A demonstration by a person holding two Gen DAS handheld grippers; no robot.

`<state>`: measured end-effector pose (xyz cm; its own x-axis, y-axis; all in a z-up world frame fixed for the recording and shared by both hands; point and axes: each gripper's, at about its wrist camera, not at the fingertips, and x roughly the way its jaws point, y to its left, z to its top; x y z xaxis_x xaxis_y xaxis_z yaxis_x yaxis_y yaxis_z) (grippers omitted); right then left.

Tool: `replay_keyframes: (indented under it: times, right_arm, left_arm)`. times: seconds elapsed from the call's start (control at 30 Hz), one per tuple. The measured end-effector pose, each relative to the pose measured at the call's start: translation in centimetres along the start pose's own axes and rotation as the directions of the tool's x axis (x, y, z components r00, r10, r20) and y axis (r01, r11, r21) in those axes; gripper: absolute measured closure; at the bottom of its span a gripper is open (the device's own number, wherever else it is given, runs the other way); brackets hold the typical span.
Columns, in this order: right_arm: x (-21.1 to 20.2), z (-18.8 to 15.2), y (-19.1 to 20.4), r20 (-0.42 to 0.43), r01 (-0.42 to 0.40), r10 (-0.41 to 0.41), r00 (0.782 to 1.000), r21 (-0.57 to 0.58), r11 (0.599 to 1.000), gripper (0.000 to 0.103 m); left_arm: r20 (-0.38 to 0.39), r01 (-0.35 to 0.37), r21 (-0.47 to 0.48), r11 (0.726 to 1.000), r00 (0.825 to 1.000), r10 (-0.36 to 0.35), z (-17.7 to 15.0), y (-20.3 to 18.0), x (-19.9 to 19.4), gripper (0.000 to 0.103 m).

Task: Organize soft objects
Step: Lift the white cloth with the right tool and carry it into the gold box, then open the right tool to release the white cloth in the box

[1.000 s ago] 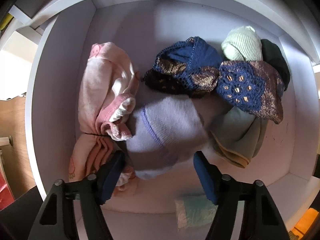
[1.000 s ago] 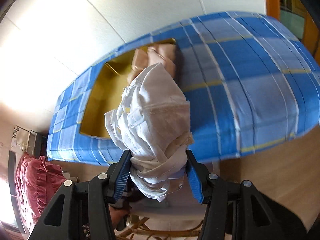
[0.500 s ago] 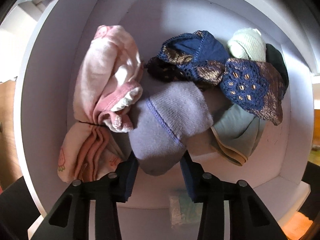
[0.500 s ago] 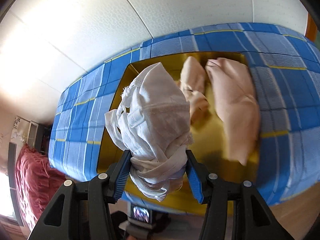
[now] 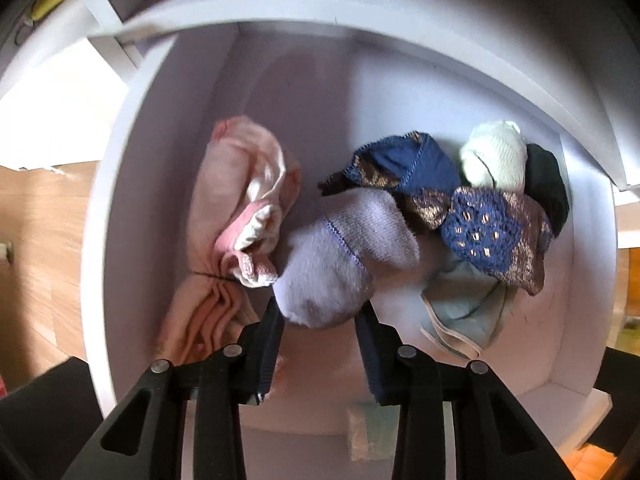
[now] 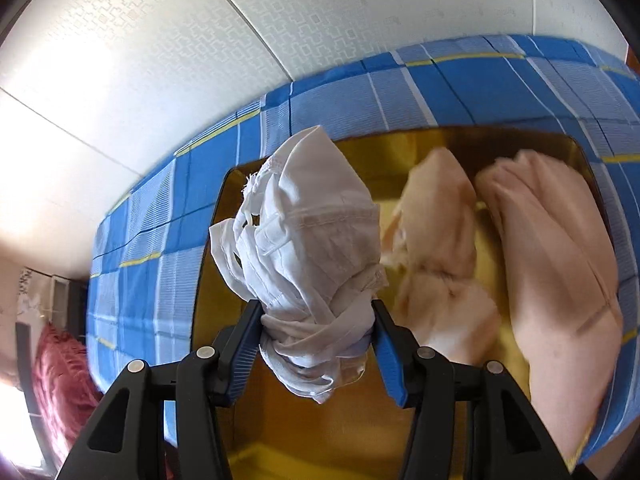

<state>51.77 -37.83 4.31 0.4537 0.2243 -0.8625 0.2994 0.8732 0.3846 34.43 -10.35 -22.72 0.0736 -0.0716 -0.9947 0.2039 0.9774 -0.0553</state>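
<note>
In the left wrist view my left gripper [image 5: 320, 322] is shut on a lilac sock [image 5: 344, 258] and holds it over a white drawer [image 5: 120, 184]. In the drawer lie pink garments [image 5: 236, 204], navy lace underwear [image 5: 404, 164], a navy crochet piece [image 5: 492, 232], a pale green sock [image 5: 494, 156] and a light blue cloth [image 5: 464, 308]. In the right wrist view my right gripper [image 6: 316, 322] is shut on a bunched white garment [image 6: 308, 236] above a yellow-lined box [image 6: 248, 420] with blue plaid sides.
Two peach folded garments [image 6: 440, 248] [image 6: 560, 264] lie in the yellow box. A dark garment [image 5: 546, 184] sits at the drawer's far right. A red cloth [image 6: 56, 384] shows at lower left. Wooden floor [image 5: 36, 248] lies left of the drawer.
My left gripper closed on the lilac sock and lifted it back from the drawer. My right gripper carried the white garment over the yellow box, which now fills the view.
</note>
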Motion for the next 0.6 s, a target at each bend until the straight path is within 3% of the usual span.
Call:
replay_keyframes:
  times: [0.2, 0.4, 0.6]
  right_arm:
    - [1.5, 1.1, 0.1, -0.004, 0.093, -0.093, 0.996, -0.016, 0.996, 0.045]
    - [0.9, 0.8, -0.5, 0.006, 0.066, -0.066, 0.998, -0.032, 0.997, 0.042]
    - [-3.3, -0.5, -1.0, 0.116, 0.032, -0.023, 0.993, -0.075, 0.997, 0.042]
  left_arm:
    - [-0.002, -0.010, 0.008, 1.000, 1.000, 0.010, 0.0, -0.5, 0.6, 0.066]
    - [-0.017, -0.005, -0.002, 1.000, 1.000, 0.005, 1.0, -0.9, 1.0, 0.066]
    - [-0.027, -0.005, -0.020, 1.000, 1.000, 0.005, 1.0, -0.3, 2.2, 0.066]
